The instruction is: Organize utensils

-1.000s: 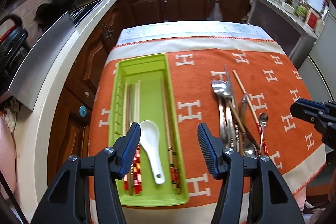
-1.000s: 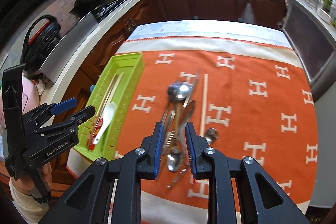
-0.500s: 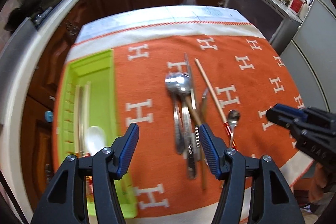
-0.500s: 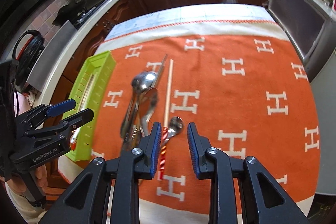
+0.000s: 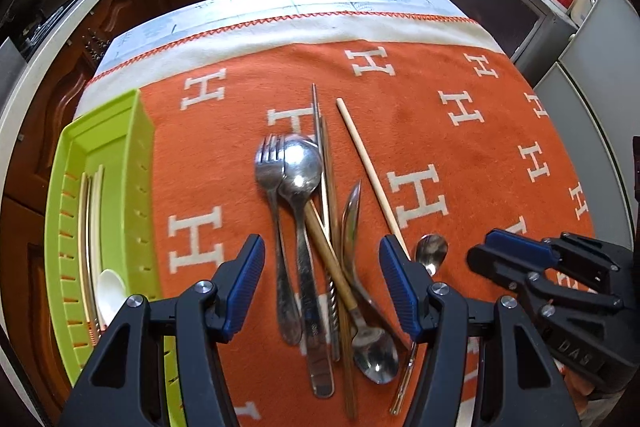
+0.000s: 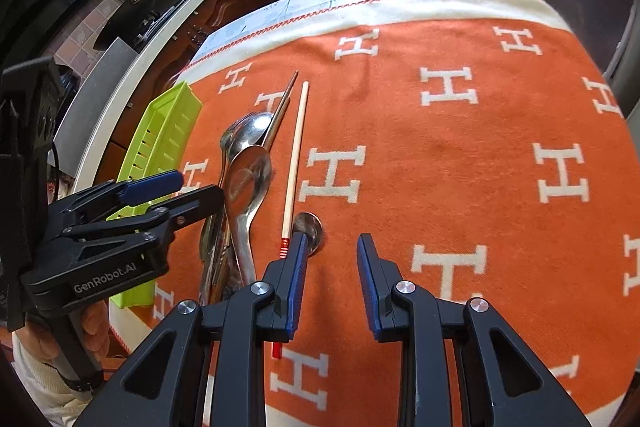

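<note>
The left tongs are released and empty, with their jaws standing on both sides of the crossed pile of utensils on the orange cloth that covers the worktop. The right tongs are only a little apart and grasp nothing; the small spoon lies just beyond their left finger, beside the red-tipped chopstick.

The pile is tangled: a fork, a large spoon, a wooden handle and a second spoon cross each other. I think a closing there may catch two pieces together, or drag the neighbours.

Further left stands the green tray, which already holds chopsticks and a white spoon.
</note>
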`<state>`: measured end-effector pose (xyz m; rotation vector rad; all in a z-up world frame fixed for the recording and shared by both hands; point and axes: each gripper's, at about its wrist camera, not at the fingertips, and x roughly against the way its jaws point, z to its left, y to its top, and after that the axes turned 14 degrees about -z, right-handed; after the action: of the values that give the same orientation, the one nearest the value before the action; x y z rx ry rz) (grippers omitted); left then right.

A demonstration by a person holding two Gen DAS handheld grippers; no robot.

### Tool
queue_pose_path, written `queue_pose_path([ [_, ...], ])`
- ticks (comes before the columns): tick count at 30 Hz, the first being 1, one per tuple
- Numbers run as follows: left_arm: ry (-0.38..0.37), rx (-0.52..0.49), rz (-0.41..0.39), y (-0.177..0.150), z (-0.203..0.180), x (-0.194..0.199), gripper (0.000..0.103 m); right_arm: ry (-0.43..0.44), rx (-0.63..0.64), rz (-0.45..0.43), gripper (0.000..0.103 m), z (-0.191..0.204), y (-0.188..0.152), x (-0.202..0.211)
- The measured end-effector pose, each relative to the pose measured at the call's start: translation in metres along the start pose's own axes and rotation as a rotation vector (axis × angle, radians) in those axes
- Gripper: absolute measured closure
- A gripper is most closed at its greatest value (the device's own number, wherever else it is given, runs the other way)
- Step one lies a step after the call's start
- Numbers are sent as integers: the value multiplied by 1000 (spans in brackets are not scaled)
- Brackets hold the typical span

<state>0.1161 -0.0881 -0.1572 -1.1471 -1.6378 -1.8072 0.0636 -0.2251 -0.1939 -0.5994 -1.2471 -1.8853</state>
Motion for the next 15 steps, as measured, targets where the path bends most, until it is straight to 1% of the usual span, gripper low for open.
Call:
queue_pose_path([
  [2, 3, -7, 1, 0, -2, -4, 45, 8, 0, 6, 77, -1, -1, -8],
  [3, 6, -10, -1, 0, -3, -6, 48, 15, -1, 9, 77, -1, -1, -13],
  [5, 6, -21, 1, 0, -5, -10, 56, 23, 0, 13, 77, -1, -2, -20],
  [6, 7, -23, 4, 0, -7, -12, 64, 26, 4, 16, 77, 0, -2, -25],
  [7, 6, -23, 8, 0, -8, -15, 69, 28, 8, 20, 77, 1, -3, -28],
  [8, 5, -20, 13, -1, -8, -17, 71, 31, 11, 21, 77, 1, -3, -31],
  [11, -2, -12, 23, -2, -10, -23, 82, 33, 42, -1, 77, 6, -6, -34],
  [12, -3, -12, 25, -2, -11, -25, 89, 34, 55, -6, 77, 8, -6, -35],
  [13, -5, -13, 25, -3, -12, -27, 92, 33, 66, -15, 82, 10, -7, -36],
  [14, -2, -18, 17, -3, -13, -26, 94, 34, 73, -18, 93, 11, -7, -36],
  [15, -3, -22, 10, -3, -14, -26, 98, 36, 77, -16, 98, 11, -8, -38],
])
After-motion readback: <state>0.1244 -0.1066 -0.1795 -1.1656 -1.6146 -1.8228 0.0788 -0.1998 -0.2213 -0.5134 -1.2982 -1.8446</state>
